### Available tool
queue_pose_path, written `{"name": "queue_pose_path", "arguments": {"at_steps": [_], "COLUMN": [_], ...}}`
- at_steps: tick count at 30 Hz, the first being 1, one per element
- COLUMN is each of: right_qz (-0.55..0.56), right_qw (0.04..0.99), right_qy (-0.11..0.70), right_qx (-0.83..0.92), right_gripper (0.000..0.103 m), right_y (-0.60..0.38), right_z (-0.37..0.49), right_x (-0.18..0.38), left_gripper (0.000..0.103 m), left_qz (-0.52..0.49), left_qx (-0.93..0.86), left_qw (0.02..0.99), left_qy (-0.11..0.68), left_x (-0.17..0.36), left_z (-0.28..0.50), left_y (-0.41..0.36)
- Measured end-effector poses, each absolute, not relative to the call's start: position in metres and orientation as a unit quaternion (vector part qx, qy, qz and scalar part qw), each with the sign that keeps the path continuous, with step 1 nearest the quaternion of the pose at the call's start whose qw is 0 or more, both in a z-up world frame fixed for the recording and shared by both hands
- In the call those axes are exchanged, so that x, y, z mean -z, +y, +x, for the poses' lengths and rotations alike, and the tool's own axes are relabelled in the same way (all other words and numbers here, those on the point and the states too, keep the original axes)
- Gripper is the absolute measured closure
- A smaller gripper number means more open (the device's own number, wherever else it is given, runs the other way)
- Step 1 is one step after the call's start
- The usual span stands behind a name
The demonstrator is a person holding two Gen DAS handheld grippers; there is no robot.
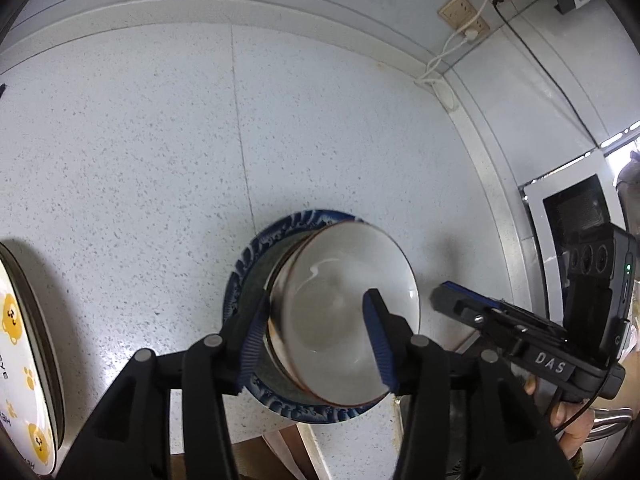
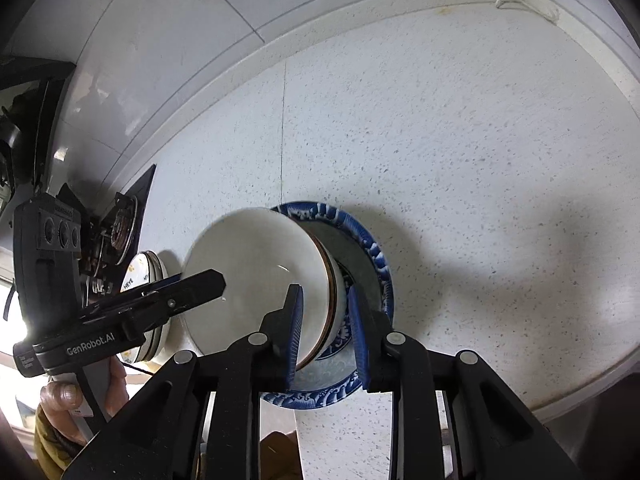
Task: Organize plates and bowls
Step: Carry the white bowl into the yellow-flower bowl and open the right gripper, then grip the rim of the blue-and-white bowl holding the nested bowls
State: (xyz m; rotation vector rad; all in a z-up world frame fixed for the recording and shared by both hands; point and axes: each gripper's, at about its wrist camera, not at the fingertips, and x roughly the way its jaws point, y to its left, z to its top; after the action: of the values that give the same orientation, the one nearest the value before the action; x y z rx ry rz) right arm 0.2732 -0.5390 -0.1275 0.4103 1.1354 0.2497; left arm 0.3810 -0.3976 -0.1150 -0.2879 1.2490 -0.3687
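Speckled counter [image 1: 140,140]: white bowl [image 1: 344,316] on blue plate [image 1: 244,276]. L gripper [image 1: 316,340] spread astride rim; R gripper [image 2: 326,334] likewise, not pinching.

White bowl [image 2: 256,276] with brown rim, blue wave-patterned plate [image 2: 376,260], white speckled counter [image 1: 140,140], yellow-bear dish [image 1: 24,360]

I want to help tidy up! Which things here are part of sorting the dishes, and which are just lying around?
For the job:
- white bowl
- blue plate under it
- bear plate
- left tool
- right tool

Just lying around:
- white cord
- wall sockets
- stove burner
- counter
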Motion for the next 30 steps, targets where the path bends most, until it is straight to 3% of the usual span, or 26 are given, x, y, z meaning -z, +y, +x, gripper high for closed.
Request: {"name": "queue_pose_path", "arguments": {"at_steps": [7,12,14,16,19,30], "right_qz": [0.194,0.201,0.196,0.183,0.172,0.179], "right_qw": [0.861,0.882,0.885,0.887,0.885,0.85], "right_qy": [0.46,0.413,0.409,0.412,0.421,0.483], "right_qx": [-0.102,-0.101,-0.102,-0.099,-0.101,-0.113], "right_gripper": [0.063,0.058,0.056,0.052,0.052,0.047], "right_y": [-0.56,-0.571,-0.567,-0.563,-0.559,-0.567], "right_z": [0.245,0.222,0.217,0.215,0.208,0.213], "right_x": [0.081,0.055,0.053,0.054,0.059,0.11], "left_gripper": [0.042,0.041,0.034,0.032,0.03,0.03], "left_qz": [-0.155,-0.186,-0.203,-0.217,-0.232,-0.258], "left_qx": [0.176,0.194,0.21,0.22,0.231,0.202], "left_qw": [0.818,0.836,0.837,0.835,0.829,0.757], "left_qy": [0.525,0.479,0.462,0.454,0.453,0.565], "left_x": [0.075,0.041,0.032,0.03,0.039,0.121], "left_z": [0.369,0.353,0.347,0.341,0.33,0.338], "left_y": [-0.367,-0.332,-0.319,-0.309,-0.3,-0.292]}}
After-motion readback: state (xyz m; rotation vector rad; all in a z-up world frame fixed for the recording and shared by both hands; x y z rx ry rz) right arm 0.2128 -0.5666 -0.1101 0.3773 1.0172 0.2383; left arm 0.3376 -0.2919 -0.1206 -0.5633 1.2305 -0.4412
